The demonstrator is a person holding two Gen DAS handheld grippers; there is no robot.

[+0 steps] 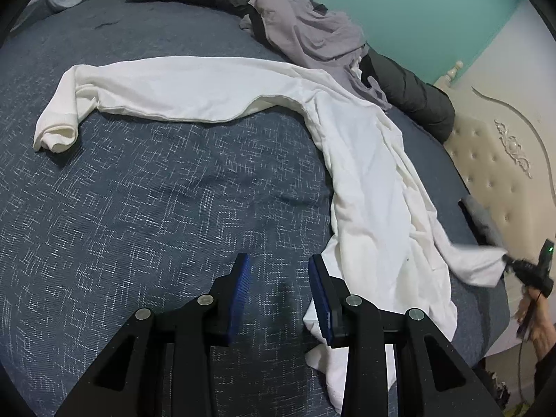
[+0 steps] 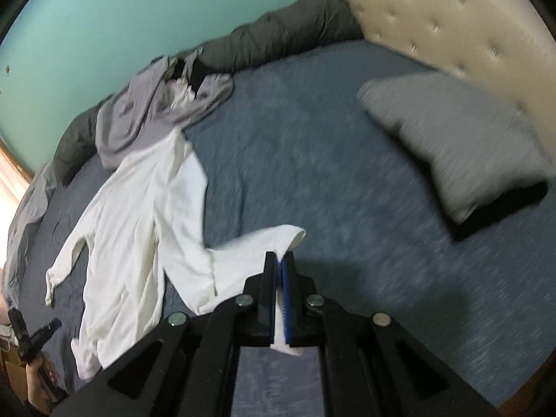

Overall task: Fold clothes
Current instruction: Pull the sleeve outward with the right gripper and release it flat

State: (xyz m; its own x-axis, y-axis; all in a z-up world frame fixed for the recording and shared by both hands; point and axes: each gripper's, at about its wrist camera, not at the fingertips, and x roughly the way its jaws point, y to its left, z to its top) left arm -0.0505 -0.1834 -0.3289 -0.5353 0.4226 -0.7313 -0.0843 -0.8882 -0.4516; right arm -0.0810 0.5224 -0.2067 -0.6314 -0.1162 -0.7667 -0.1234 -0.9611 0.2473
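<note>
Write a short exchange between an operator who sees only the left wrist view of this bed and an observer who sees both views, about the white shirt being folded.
Operator: Is the right gripper actually gripping the white shirt? It sits blurred at my edge.
Observer: Yes. Its jaws are shut on a sleeve end, with cloth poking out behind them.
Operator: Is anything on the bed beyond that sleeve?
Observer: A grey pillow lies by the headboard, apart from the shirt.
</note>
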